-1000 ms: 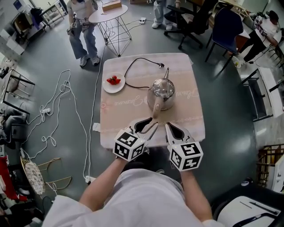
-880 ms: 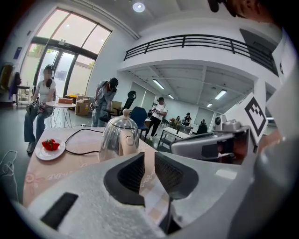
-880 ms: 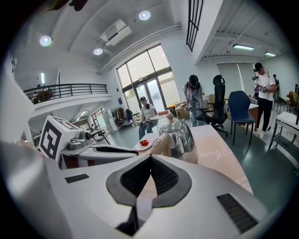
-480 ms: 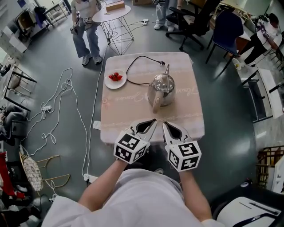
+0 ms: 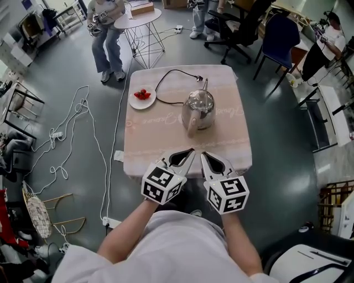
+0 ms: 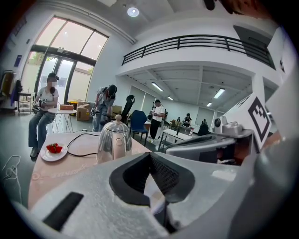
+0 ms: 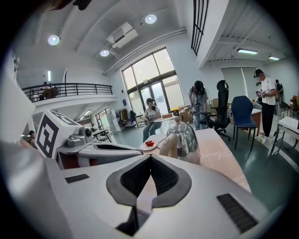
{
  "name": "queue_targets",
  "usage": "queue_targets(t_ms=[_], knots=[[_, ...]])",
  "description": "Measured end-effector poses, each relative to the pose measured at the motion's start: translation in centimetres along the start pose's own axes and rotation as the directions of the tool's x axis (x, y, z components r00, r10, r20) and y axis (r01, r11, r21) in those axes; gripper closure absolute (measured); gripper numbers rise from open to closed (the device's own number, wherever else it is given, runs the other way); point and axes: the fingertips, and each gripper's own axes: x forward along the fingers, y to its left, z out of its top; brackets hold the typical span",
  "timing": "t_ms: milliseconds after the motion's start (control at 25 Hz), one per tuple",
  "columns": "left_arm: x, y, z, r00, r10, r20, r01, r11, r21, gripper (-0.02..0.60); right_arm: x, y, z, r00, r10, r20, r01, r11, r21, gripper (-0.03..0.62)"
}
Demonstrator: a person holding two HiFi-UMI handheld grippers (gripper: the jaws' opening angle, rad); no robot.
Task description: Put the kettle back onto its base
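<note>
The shiny steel kettle [image 5: 199,108] stands upright near the middle of the pale tablecloth [image 5: 149,143], its cream handle [image 5: 191,128] turned toward me. I cannot see its base apart from it. A black cord [image 5: 168,77] runs from the kettle's foot to a loose plug at the far edge. My left gripper [image 5: 192,150] and right gripper [image 5: 202,155] hover side by side over the near edge, a little short of the handle, both shut with nothing between the pads. The kettle [image 6: 113,140] shows ahead of the left gripper [image 6: 150,156]. The right gripper [image 7: 150,156] also faces the kettle [image 7: 183,140].
A white plate of strawberries [image 5: 142,97] sits at the table's far left. Behind the table are a round white side table [image 5: 135,16], office chairs [image 5: 279,36] and several people. White cables [image 5: 72,132] trail over the floor at the left.
Both grippers have drawn back from the kettle's handle toward the near table edge. The left jaws, open by the handle a second ago, are now shut. The kettle stays where it stood.
</note>
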Motion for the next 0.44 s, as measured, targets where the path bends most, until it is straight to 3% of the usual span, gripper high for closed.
queue_targets(t_ms=[440], knots=[[-0.51, -0.72, -0.03, 1.0, 0.005, 0.009, -0.005, 1.0, 0.004, 0.575, -0.65, 0.27, -0.3, 1.0, 0.001, 0.007, -0.001, 1.0, 0.003, 0.591]])
